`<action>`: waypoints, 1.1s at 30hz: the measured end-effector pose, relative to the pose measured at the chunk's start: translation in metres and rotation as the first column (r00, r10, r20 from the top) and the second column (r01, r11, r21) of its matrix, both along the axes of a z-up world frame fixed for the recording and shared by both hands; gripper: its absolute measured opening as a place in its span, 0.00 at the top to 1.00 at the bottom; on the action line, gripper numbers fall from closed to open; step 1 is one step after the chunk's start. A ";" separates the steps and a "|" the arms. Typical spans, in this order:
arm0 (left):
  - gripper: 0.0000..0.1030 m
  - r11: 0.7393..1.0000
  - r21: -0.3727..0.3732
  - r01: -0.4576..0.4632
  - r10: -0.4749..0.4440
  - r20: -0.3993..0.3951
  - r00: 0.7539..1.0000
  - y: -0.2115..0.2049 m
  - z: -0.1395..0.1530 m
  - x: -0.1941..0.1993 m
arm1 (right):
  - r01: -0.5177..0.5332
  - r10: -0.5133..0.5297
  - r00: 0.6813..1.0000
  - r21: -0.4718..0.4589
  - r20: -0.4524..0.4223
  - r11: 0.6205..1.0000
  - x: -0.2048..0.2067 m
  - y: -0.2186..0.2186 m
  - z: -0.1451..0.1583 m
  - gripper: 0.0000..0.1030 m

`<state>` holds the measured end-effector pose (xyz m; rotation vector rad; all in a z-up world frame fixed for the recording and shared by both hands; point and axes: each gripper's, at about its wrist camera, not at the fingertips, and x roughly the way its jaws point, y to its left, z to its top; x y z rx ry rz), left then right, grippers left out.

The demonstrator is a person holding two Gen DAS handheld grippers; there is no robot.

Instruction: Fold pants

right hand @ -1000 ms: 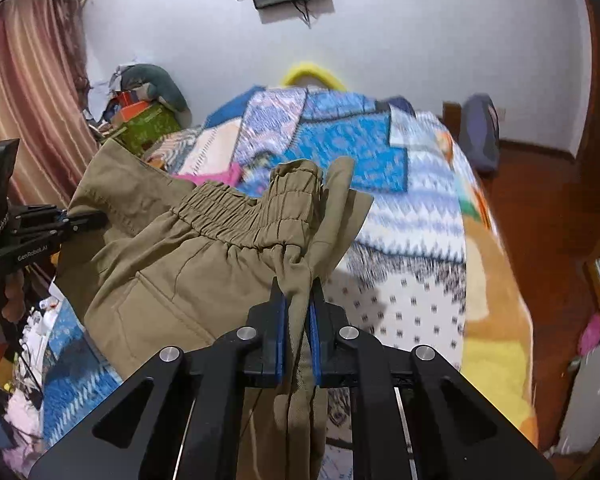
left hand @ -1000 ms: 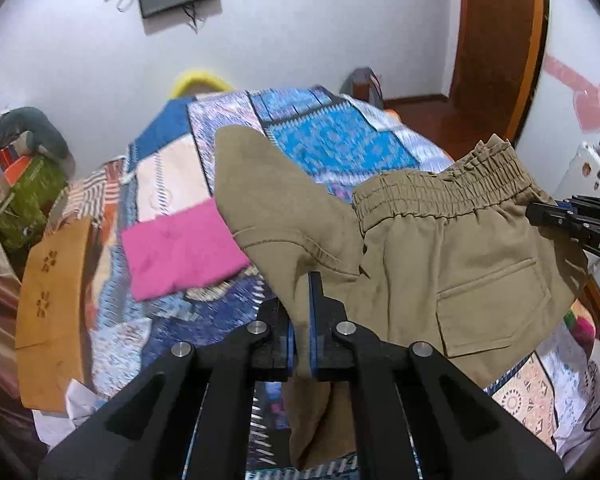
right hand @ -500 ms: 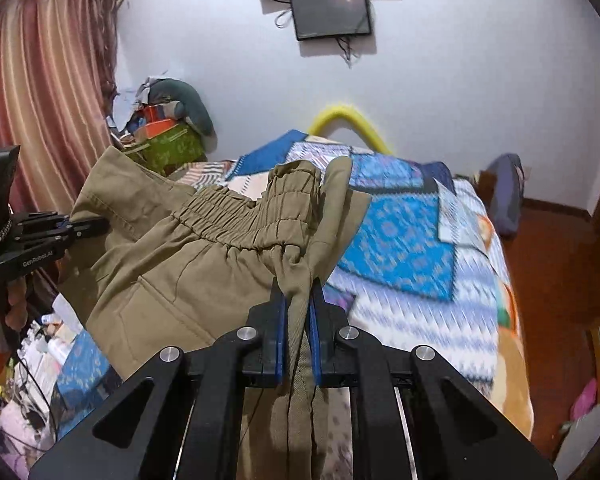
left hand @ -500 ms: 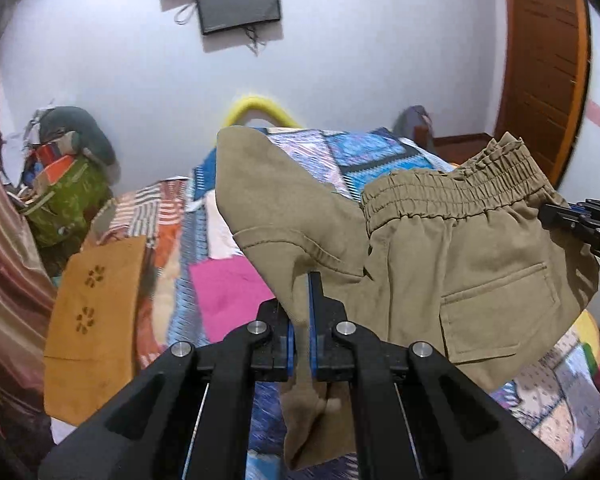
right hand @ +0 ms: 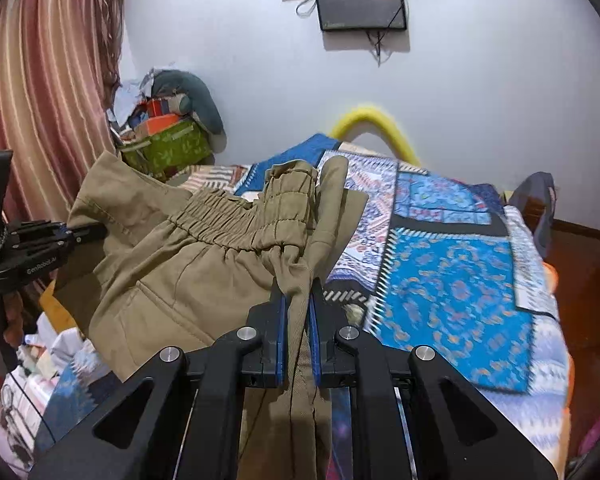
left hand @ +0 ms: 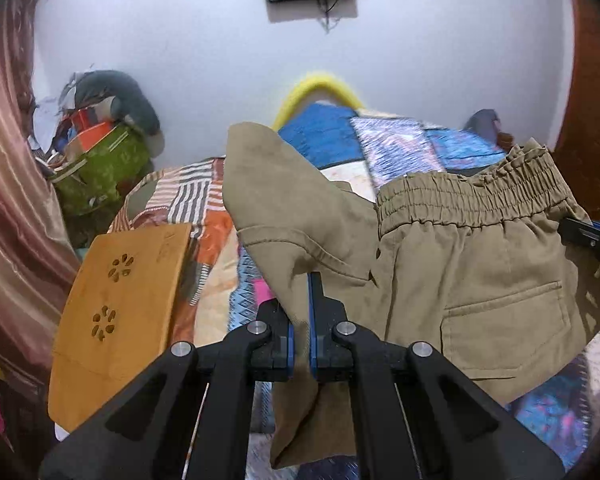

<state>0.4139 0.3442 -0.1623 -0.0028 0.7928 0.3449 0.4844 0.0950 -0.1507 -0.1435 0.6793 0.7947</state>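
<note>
Nearest the lenses, both sets of jaws are pinched tight on khaki cloth: the left gripper (left hand: 300,320) clamps a fold of the pants (left hand: 460,272) near one side of the waist, with a tail of fabric hanging below it, and the right gripper (right hand: 298,312) clamps a bunched edge by the elastic waistband (right hand: 236,220) at the other side. Between the two, the pants hang in the air, spread out with a back pocket (left hand: 508,328) facing the left camera, and clear of the bed (right hand: 452,280) beyond them. This looks like the carrying stage, the garment lifted and brought over the patchwork cover before any fold is laid. The next move probably calls for lowering both hands together, keeping the waistband taut so the cloth lands flat on an open part of the bed, well away from the wooden board (left hand: 120,304) at its left edge. Farther back stand the white wall and a small dark screen (right hand: 360,0).
</note>
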 end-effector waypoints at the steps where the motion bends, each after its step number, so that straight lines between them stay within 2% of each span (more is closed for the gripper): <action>1: 0.95 1.000 -0.004 -0.006 0.006 -0.013 1.000 0.007 -0.010 0.007 | -0.003 0.003 1.000 -0.009 -0.010 1.000 0.006 0.010 -0.008 0.92; 5: 0.95 0.998 -0.066 -0.023 0.017 -0.082 0.996 0.034 -0.057 0.031 | -0.009 0.006 0.999 -0.062 -0.049 0.998 0.025 0.035 -0.039 0.92; 10: 0.95 0.980 -0.191 -0.064 0.022 -0.217 0.976 0.061 -0.123 0.050 | -0.026 0.003 0.991 -0.168 -0.133 0.985 0.039 0.048 -0.087 0.92; 13: 0.89 0.974 -0.207 -0.095 0.036 -0.270 0.962 0.068 -0.147 0.049 | -0.036 -0.006 0.984 -0.232 -0.179 0.972 0.043 0.051 -0.107 0.91; 17: 0.88 0.974 -0.184 -0.133 0.070 -0.310 0.948 0.081 -0.160 0.039 | -0.039 -0.012 0.976 -0.230 -0.216 0.972 0.048 0.046 -0.110 0.88; 21: 0.88 0.971 -0.188 -0.148 0.083 -0.315 0.945 0.087 -0.154 0.026 | -0.043 -0.010 0.983 -0.284 -0.182 0.958 0.044 0.045 -0.107 0.84; 23: 0.88 0.976 -0.161 -0.144 0.086 -0.320 0.943 0.084 -0.148 0.020 | -0.034 -0.019 0.984 -0.291 -0.177 0.956 0.040 0.040 -0.102 0.76; 26: 0.88 0.980 -0.153 -0.129 0.078 -0.302 0.950 0.079 -0.129 0.004 | -0.022 -0.026 0.988 -0.309 -0.151 0.951 0.034 0.033 -0.089 0.75; 30: 0.88 0.982 -0.156 -0.105 0.066 -0.240 0.969 0.062 -0.085 -0.021 | -0.017 -0.021 0.990 -0.274 -0.136 0.962 0.017 0.016 -0.059 0.74; 33: 0.88 0.989 -0.134 -0.064 0.040 -0.171 0.984 0.040 -0.039 -0.045 | -0.019 -0.007 0.993 -0.223 -0.116 0.975 -0.002 0.006 -0.028 0.74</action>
